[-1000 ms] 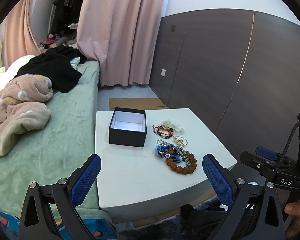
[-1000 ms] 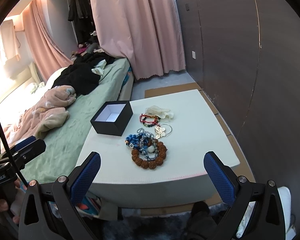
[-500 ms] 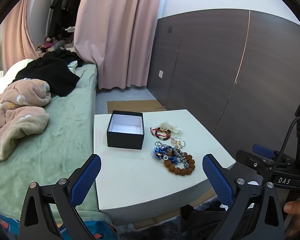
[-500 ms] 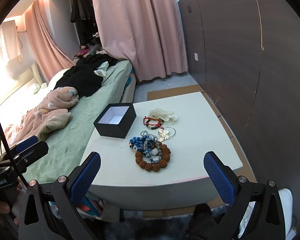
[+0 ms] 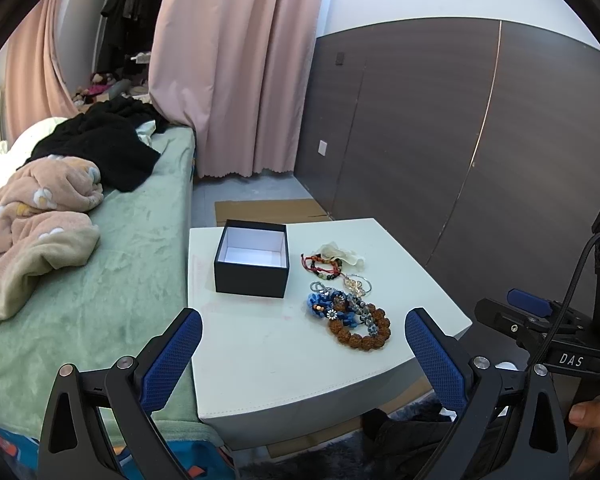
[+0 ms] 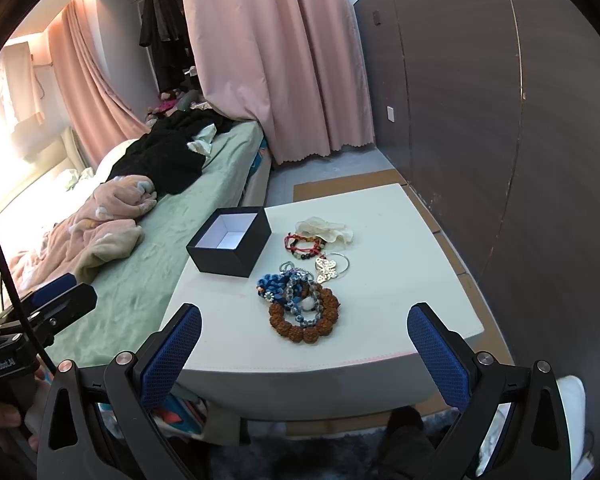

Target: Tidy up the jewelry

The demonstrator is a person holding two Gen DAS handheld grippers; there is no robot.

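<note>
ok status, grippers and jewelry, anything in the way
Left gripper open, empty; right gripper open, empty. Jewelry pile loose on the white table, beside the open black box. Path clear.

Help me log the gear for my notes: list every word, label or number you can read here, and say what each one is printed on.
"DAS": white letters on the black body of the right gripper, seen from the left wrist camera.
"GenRobot.AI", small and partly blurred, so my best reading: white letters on the black body of the left gripper, seen from the right wrist camera.
No text shows on the black box or the jewelry.
</note>
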